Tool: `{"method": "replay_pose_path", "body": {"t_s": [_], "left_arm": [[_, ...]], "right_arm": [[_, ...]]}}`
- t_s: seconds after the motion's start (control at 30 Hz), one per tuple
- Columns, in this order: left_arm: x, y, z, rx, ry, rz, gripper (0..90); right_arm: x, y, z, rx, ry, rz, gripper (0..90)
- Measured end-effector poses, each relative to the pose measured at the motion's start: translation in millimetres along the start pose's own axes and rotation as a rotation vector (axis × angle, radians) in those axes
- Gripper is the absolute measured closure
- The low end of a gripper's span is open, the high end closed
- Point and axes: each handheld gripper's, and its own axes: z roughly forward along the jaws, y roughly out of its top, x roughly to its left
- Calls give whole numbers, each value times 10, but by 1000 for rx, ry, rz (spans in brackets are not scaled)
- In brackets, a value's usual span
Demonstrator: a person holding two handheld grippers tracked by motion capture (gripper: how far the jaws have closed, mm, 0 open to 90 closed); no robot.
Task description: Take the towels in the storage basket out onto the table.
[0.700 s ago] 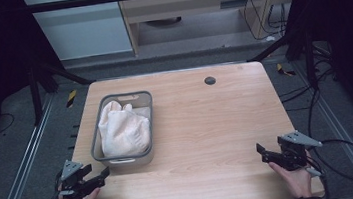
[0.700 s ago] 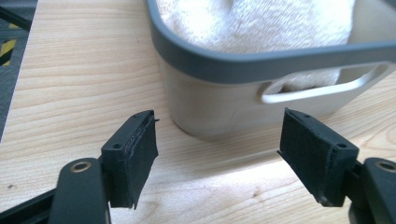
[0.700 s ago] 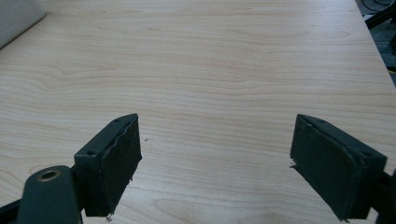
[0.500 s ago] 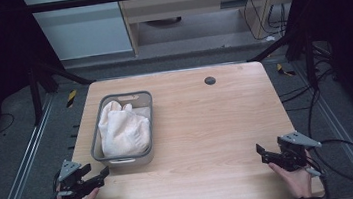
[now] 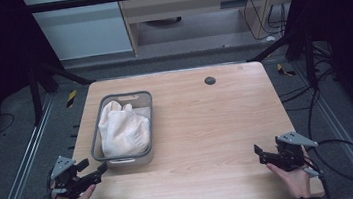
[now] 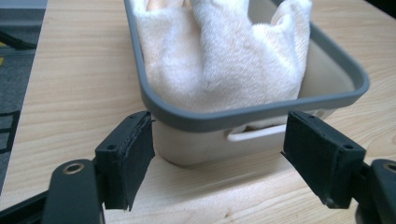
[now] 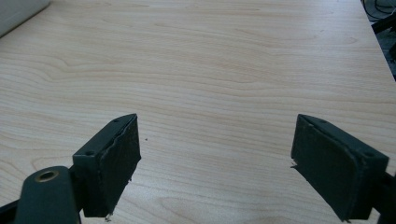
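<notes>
- The left gripper (image 5: 96, 175) sits at the near left corner of the table (image 5: 207, 126), jaws spread wide and nothing between them; the near short end of the grey basket (image 6: 252, 112) lies just beyond the pads in the left gripper view.
- The white towel (image 5: 122, 128) lies heaped inside that basket (image 5: 99, 138), filling most of it and rising above the rim (its folds lean against the near wall).
- The right gripper (image 5: 264, 156) rests over bare wood near the right front edge, well apart from the basket, jaws likewise spread and empty; its own view shows wood grain between the pads (image 7: 116, 163).
- Judging from the left gripper's aim, the work in hand looks like a reach toward the basket or the towel.
- Risk one: if the jaws come in level at this height, they would probably meet the basket's wall or handle slot rather than cloth, and a push there could slide the light basket away across the smooth wood.
- Risk two: a pinch on a single loose fold may lift just a corner, so the towel drags over the rim and tips the basket.
- Risk three: with the right gripper so far off, nothing steadies the basket if it shifts.
</notes>
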Motion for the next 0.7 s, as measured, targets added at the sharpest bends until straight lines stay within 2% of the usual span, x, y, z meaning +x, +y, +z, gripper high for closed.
{"method": "replay_pose_path", "body": {"t_s": [0.23, 0.47, 0.7], "left_arm": [[-34, 100, 3, 3, -11, 24, 234], [-16, 199, -10, 8, -17, 29, 231], [-35, 375, 1, 12, -32, 54, 228]], "right_arm": [[2, 4, 12, 6, 2, -7, 150], [11, 5, 13, 5, 5, -1, 150], [9, 0, 31, 15, -1, -14, 150]]}}
